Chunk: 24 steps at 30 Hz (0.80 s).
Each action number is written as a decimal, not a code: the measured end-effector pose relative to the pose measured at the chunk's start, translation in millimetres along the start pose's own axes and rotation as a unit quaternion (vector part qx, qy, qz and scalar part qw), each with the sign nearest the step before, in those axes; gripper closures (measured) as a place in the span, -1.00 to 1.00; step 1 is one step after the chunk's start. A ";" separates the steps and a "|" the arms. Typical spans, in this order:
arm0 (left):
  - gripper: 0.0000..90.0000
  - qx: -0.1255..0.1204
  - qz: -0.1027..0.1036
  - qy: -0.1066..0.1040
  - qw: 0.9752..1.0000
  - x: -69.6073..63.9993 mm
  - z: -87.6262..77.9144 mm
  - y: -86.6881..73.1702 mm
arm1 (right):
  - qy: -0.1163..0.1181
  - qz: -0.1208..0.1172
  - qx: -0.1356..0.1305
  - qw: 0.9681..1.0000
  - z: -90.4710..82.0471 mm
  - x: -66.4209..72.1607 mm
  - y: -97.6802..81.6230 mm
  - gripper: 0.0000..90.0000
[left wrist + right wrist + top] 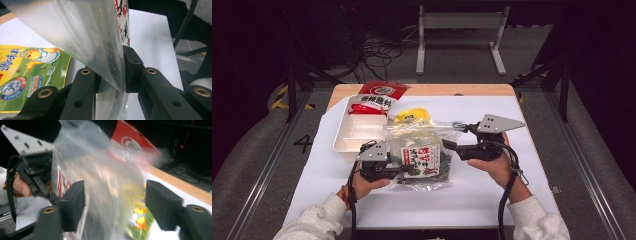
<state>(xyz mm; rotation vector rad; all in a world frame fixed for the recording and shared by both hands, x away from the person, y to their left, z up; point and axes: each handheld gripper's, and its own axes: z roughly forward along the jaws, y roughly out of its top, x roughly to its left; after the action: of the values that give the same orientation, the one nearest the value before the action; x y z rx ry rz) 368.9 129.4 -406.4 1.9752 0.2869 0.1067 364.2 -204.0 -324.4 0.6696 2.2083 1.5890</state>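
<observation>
- Clear plastic bag: on the white table cover, just right of the white divided tray; holds a printed snack packet (dark contents).
- Left gripper: jaws pinched on the bag's film.
- Right gripper: jaws apart, film loose between them.
- Yellow packet behind the bag; red packet on the tray's far end.

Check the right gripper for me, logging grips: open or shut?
Open: the right gripper has its pads apart, the clear bag loose between them.
</observation>
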 end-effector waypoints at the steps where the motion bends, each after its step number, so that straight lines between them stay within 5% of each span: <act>1: 0.66 -0.001 0.001 0.001 1.000 -0.5 -1.6 0.4 | -0.004 0.001 0.000 1.000 -5.2 -0.6 -4.3 -0.35; 5: 0.67 -0.016 0.006 0.015 1.000 -2.6 -10.7 4.3 | -0.026 0.013 0.004 1.000 -30.5 -3.6 -26.0 -0.42; 10: 0.67 -0.032 0.008 0.023 0.999 -1.3 -22.4 8.1 | -0.057 0.030 0.055 0.996 -52.7 -8.8 -66.9 -0.49; 18: 0.67 -0.054 0.012 0.036 0.998 -1.5 -36.4 13.8 | -0.083 0.060 0.099 0.990 -63.1 -9.8 -105.3 -0.55; 24: 0.67 -0.070 0.019 0.056 0.996 0.0 -54.0 19.3 | -0.089 0.052 0.115 0.988 -58.8 -7.4 -114.0 -0.56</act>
<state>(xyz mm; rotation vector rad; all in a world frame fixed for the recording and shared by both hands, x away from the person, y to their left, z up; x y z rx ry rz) 360.7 169.9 -366.7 1.8394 0.3060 0.2561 319.3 -284.7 -413.8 0.9664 2.2726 1.2746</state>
